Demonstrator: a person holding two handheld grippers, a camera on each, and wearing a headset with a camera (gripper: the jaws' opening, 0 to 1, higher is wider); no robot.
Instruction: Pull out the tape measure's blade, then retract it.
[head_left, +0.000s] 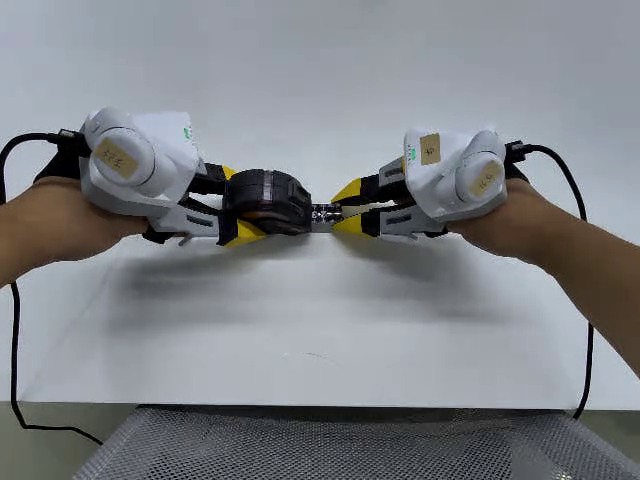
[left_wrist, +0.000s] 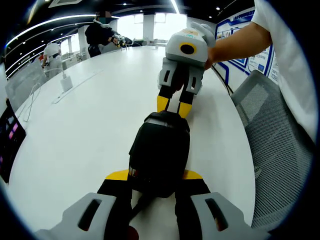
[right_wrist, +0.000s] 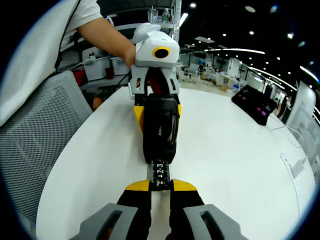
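Left jaws: the left gripper (left_wrist: 155, 175) is clamped on the tape measure case (left_wrist: 160, 150), one yellow-tipped jaw on each side of its rear half.
Right jaws: the right gripper (right_wrist: 161, 186) is closed on the blade (right_wrist: 160, 173), pinching it just outside the mouth of the case, tips pointing at the case.
Case: black and chunky with rounded corners. It looks ribbed on the side that faces the head view. It is held in the air between the two grippers.
Blade: a narrow strip, black where it is printed. Only a short length shows between the case and the right jaws, running straight.
Writing on blade: white digits "2 3" with fine tick marks, read in the right gripper view just off the case's mouth.
Stickers (head_left: 117, 158): tan paper labels sit on the round ends and the top of the gripper bodies, away from the case. The handwriting is too small to read, and so is a small green mark on each body.
Hands: a left hand (head_left: 60, 215) and a right hand (head_left: 500, 215) hold the gripper bodies, one out to each side of the case.
Cables (head_left: 15, 330): black, trailing from the gripper ends farthest from the case.
Table (head_left: 320, 330): white and plain, below the case, carrying its soft shadow.
Chair (head_left: 330, 445): grey mesh, on the person's side of the case, past the table edge.
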